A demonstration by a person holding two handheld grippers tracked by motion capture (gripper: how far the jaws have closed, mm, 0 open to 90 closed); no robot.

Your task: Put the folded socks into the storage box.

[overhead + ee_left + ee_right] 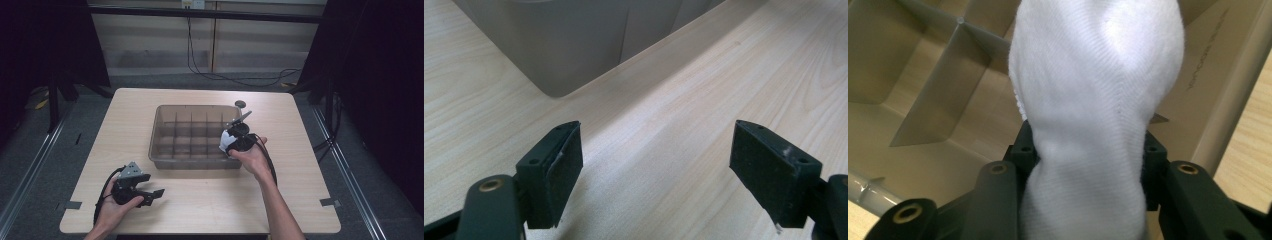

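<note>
A rolled white sock [1093,75] is pinched at its narrow waist between the jaws of my right gripper [1088,150], which is shut on it. In the high view the right gripper [232,140] holds the sock [226,141] over the right-hand end of a translucent grey divided bin [159,145], just inside its right wall. Below the sock lie the bin's compartments [938,100]. My left gripper [155,195] rests low at the table's front left, open, with bare wood between its jaws [656,170]. A corner of the bin [564,45] stands just beyond it.
The bin stands in the middle of a light wooden table [200,210]. A small dark round object [240,104] lies behind the bin's far right corner. Cables run along the floor beyond the table. Dark curtains hang at both sides.
</note>
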